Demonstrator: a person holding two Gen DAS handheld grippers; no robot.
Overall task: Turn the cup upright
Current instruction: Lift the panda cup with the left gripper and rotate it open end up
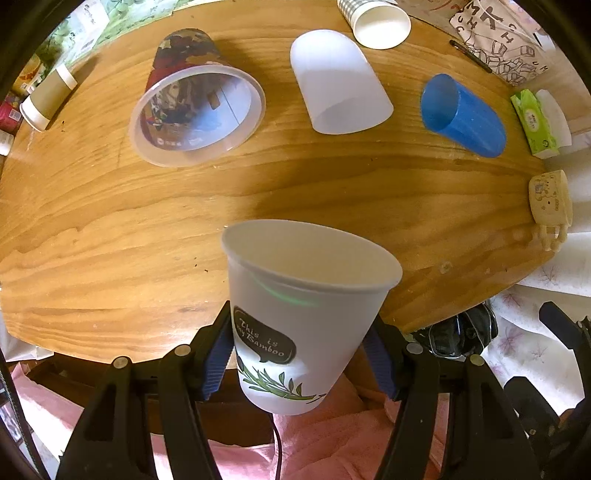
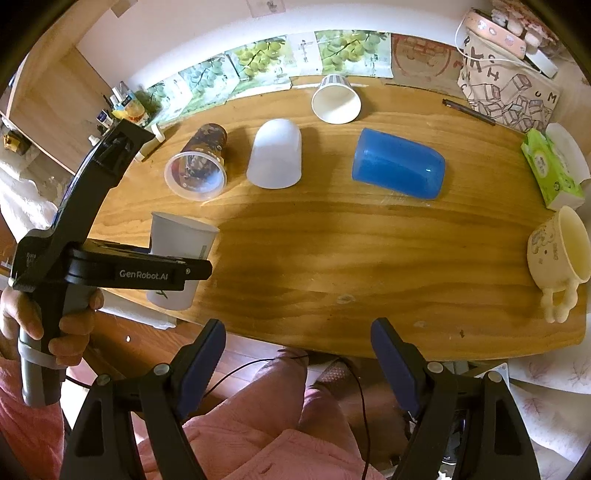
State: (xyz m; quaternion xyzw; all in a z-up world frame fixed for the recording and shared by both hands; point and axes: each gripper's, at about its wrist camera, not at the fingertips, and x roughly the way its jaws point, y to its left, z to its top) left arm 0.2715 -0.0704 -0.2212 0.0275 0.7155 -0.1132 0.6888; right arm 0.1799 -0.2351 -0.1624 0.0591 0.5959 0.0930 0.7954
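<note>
We count seven cups. One white paper cup (image 1: 306,314), mouth up, is pinched between the left gripper (image 1: 299,354) fingers at the near edge of the wooden table (image 1: 110,229). Five lie on their sides: clear printed cup (image 1: 195,110), frosted cup (image 1: 336,85), blue cup (image 1: 461,114), checked paper cup (image 1: 376,22), brown-sleeved cup (image 1: 48,99). One cream mug (image 2: 557,254). Right gripper (image 2: 298,354) fingers spread, holding nothing.

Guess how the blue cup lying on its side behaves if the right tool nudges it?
The blue cup lies on its rounded side on the bare wooden table, so it will probably roll. It looks like smooth plastic, so likely light, rigid and a bit slippery. The right tool hangs open, clear of it.
</note>
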